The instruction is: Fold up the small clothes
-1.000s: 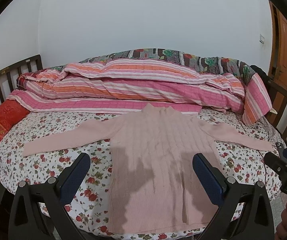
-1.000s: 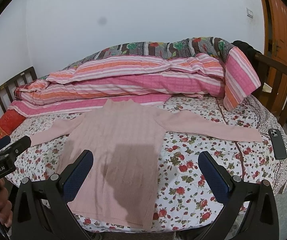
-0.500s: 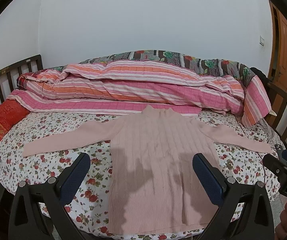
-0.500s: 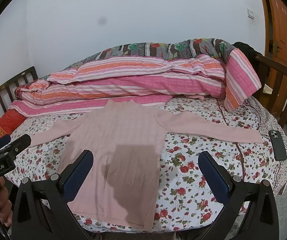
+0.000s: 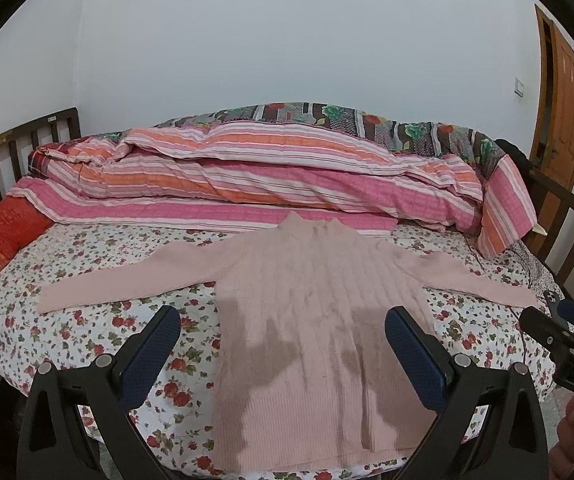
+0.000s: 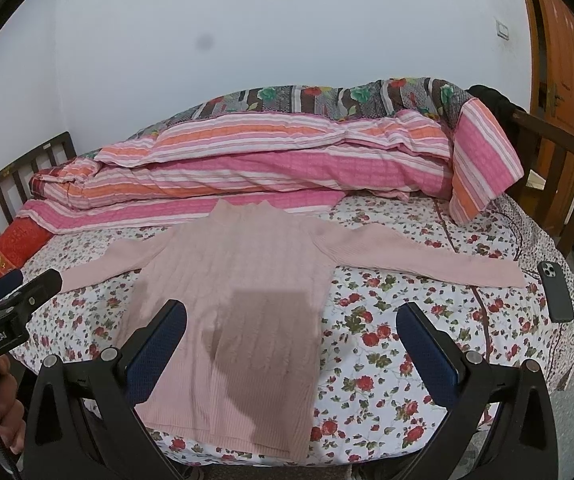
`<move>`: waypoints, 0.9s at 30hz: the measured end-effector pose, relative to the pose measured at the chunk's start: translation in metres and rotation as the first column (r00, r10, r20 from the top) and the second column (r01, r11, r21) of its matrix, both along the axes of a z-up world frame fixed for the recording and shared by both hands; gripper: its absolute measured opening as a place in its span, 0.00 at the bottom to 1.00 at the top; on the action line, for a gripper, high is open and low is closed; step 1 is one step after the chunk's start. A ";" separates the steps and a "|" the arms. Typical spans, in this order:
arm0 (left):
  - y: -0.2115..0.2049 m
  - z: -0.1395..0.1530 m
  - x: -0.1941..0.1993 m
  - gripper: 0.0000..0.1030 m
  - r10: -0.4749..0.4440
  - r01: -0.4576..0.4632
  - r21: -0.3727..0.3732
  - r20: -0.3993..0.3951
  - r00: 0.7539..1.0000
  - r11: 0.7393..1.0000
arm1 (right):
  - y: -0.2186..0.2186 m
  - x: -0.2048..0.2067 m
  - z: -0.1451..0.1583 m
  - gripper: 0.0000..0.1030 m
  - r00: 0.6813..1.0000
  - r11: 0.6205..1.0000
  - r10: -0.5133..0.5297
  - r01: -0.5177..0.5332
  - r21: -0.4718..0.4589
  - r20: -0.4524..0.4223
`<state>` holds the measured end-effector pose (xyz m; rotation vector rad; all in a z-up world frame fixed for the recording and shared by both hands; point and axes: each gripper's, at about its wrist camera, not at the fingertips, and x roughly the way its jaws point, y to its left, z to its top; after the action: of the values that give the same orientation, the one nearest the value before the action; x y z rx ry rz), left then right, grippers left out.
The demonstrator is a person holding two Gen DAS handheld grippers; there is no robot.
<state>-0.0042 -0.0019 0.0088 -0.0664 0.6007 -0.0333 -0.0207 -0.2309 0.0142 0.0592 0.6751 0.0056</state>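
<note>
I see the pink sweater (image 5: 319,300) lying flat and face up on the bed (image 5: 87,320), collar toward the far side, both sleeves spread out to left and right, its hem at the near edge of the floral sheet. My left gripper (image 5: 283,354) hangs above the lower half of the sweater with its jaws wide apart and nothing between them. My right gripper (image 6: 293,344) hovers over the sweater's right side and the bare sheet next to it, jaws equally wide and holding nothing. A striped quilt (image 5: 267,176) is heaped along the far side of the bed, a red pillow (image 5: 1,232) sits at far left, and a dark phone (image 6: 555,290) lies near the right edge, just beyond the right sleeve's cuff.
</note>
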 end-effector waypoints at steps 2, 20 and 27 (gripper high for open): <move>0.004 -0.006 0.003 1.00 0.012 -0.012 -0.001 0.000 1.000 1.000 | 0.001 0.003 -0.005 1.00 1.000 1.000 0.003 -0.003 -0.005 -0.010; 0.113 -0.117 0.056 0.92 0.108 -0.123 -0.182 -0.088 0.990 0.976 | 0.013 0.064 -0.087 1.00 0.999 0.999 0.037 -0.038 -0.027 -0.028; 0.192 -0.158 0.080 0.89 0.240 -0.271 -0.244 -0.148 0.959 0.931 | 0.020 0.094 -0.116 0.99 0.996 0.997 0.072 -0.073 -0.016 -0.049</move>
<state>0.0758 0.1900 -0.1488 -0.4061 0.6975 0.1465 0.0733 -0.2107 -0.1023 0.0180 0.7251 0.0683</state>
